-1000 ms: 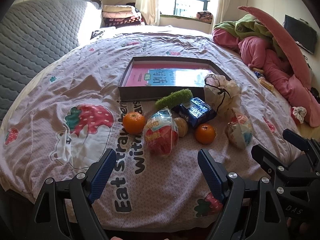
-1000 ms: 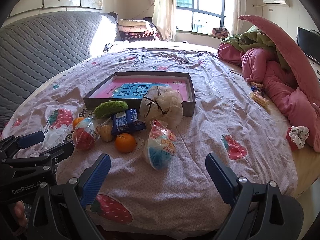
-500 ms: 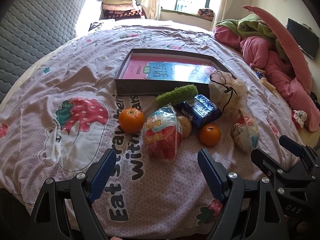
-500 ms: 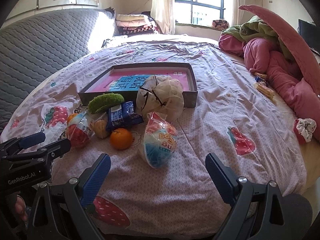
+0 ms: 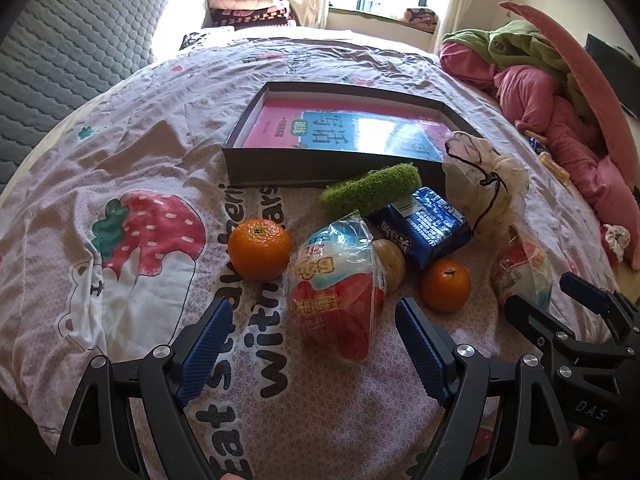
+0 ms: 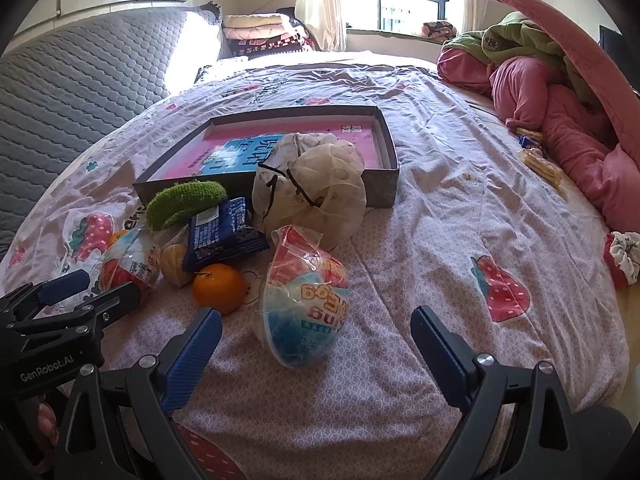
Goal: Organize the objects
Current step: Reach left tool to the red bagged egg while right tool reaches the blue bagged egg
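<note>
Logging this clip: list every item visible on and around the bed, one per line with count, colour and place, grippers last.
box: 1, dark grey, mid-bed, pink-blue book inside
oranges: 2, orange, one left of the pile, one right
red snack bag: 1, red-white, before left gripper
blue-white snack bag: 1, before right gripper
green fuzzy roll: 1, against box front
blue packet: 1, dark blue, pile centre
drawstring pouch: 1, cream, against box
brown round item: 1, behind red bag
pink bedding: heap, far right
left gripper: black, blue pads, open
right gripper: same, open
</note>
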A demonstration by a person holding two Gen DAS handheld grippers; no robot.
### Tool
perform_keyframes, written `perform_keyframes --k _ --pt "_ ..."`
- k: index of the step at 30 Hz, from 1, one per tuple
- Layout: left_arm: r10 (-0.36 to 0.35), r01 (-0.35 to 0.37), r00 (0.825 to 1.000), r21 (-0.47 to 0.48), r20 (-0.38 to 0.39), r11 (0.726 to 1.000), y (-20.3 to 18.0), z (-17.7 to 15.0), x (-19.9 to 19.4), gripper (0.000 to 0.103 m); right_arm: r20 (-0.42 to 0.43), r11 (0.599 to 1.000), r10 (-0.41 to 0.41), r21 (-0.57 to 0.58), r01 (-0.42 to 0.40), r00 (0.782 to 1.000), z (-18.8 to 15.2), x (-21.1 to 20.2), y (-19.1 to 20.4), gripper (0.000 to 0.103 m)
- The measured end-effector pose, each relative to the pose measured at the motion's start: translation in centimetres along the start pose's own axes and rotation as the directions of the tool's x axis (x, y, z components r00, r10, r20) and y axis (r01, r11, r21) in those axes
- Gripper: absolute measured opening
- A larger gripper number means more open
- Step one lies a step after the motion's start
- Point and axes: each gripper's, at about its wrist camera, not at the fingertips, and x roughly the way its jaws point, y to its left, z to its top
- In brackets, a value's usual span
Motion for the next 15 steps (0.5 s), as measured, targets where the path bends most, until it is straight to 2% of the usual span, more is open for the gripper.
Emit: perform_keyframes --k 10,15 --pt "0.006 -0.006 1.000 -0.001 -0.022 1.000 -0.1 0.4 1.6 0.084 -0.040 1.000 0.017 -0.004 -0.017 0.999 0.3 1.7 -0.1 0.087" --pt "0.015 -0.015 1.000 0.015 -0.022 1.000 -0.6 0.7 1.9 0.084 -0.057 1.000 0.016 -0.003 -0.017 0.998 0.3 2.3 -0.1 0.075"
